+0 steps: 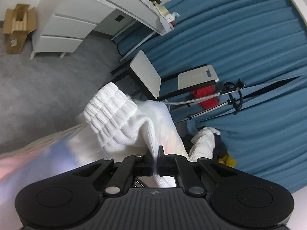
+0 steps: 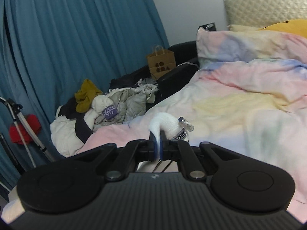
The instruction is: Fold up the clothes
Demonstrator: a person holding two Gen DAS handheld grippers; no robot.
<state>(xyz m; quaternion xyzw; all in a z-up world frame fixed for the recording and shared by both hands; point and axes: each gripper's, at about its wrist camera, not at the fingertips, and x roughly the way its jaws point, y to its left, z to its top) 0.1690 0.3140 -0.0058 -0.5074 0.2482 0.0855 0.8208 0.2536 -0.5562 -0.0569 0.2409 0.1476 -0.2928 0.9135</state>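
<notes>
A white ribbed sock point(image 1: 115, 118) hangs in the air in the left wrist view, its cuff bunched up at the far end. My left gripper point(image 1: 156, 160) is shut on one end of it, above the pastel duvet point(image 1: 48, 153). In the right wrist view my right gripper point(image 2: 158, 143) is shut on the other end of the white sock point(image 2: 165, 123), which has grey lettering and a clear plastic tag at its tip. The sock is held above the pastel duvet point(image 2: 239, 99).
A pile of clothes point(image 2: 107, 107) lies beside the bed against the blue curtain point(image 2: 67, 38), with a brown paper bag point(image 2: 161, 64) behind it. Pillows point(image 2: 249, 42) lie at the bed head. A chair point(image 1: 151, 76), white drawers point(image 1: 63, 25) and a cardboard box point(image 1: 17, 26) stand on grey carpet.
</notes>
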